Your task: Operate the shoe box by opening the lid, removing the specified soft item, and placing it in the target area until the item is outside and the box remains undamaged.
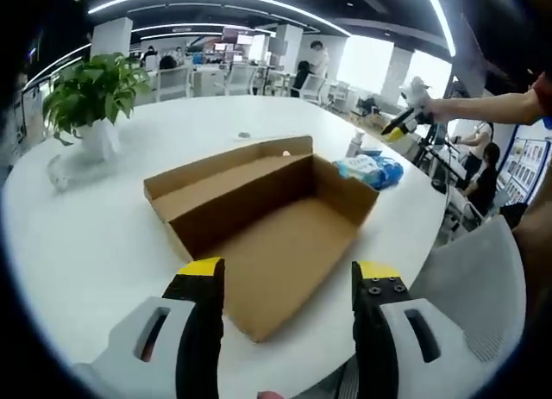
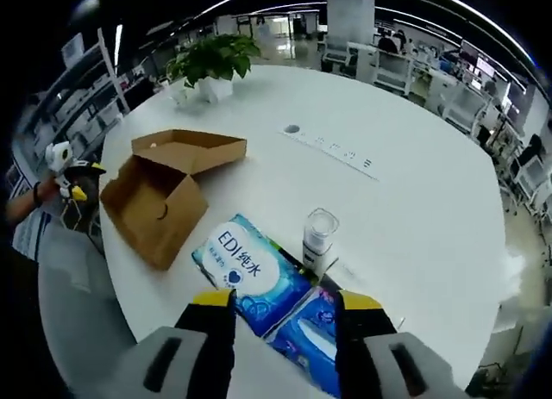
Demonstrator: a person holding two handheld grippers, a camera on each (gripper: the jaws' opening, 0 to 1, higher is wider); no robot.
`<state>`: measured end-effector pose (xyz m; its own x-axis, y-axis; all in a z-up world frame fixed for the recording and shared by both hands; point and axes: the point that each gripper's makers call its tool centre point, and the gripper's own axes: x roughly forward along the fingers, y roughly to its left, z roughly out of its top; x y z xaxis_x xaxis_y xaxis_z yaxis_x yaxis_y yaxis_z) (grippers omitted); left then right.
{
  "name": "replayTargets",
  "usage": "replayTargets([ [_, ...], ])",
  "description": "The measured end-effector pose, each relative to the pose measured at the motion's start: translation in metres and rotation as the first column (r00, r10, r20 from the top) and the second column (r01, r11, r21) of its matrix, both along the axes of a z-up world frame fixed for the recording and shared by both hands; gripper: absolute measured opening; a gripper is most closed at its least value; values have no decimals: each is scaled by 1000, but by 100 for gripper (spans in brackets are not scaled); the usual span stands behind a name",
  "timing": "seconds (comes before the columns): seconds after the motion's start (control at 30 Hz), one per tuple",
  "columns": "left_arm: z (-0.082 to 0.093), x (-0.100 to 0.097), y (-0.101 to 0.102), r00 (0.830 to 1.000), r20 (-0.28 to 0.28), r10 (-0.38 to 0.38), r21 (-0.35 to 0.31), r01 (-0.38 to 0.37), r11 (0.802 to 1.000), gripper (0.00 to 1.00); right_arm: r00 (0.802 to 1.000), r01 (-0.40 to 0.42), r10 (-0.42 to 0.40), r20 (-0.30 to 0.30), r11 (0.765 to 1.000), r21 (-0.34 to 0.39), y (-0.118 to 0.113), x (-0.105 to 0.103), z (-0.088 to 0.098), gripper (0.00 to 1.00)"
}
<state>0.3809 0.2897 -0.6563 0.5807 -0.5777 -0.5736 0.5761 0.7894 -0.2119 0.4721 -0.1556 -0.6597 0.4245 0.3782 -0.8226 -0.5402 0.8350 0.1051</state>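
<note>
One open shoe box [image 1: 274, 216]; two wipe packs [image 2: 252, 271]

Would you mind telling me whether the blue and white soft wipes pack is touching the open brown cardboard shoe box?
Apart. In the right gripper view, a strip of white table separates the wipes pack from the shoe box.

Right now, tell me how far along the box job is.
Done: the box is open, its lid back, inside bare, and the blue soft pack lies on the table beside it. In hand: nothing; the left tool and right tool are open. Left: apparently nothing.
</note>
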Motion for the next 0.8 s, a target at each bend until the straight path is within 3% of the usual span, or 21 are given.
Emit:
replayTargets([
  [0.13,-4,1,8,1000,-5,27,5,-27,1000,59,998,31,-32,48,999,30,7,1,1,47],
  [0.5,-8,2,22,996,-13,90,-16,-91,996,59,993,32,-47,107,990,139,50,-19,11,49],
  [0.8,-11,5,36,986,-17,167,-36,-167,985,59,986,4,-31,163,986,165,87,-32,20,51],
])
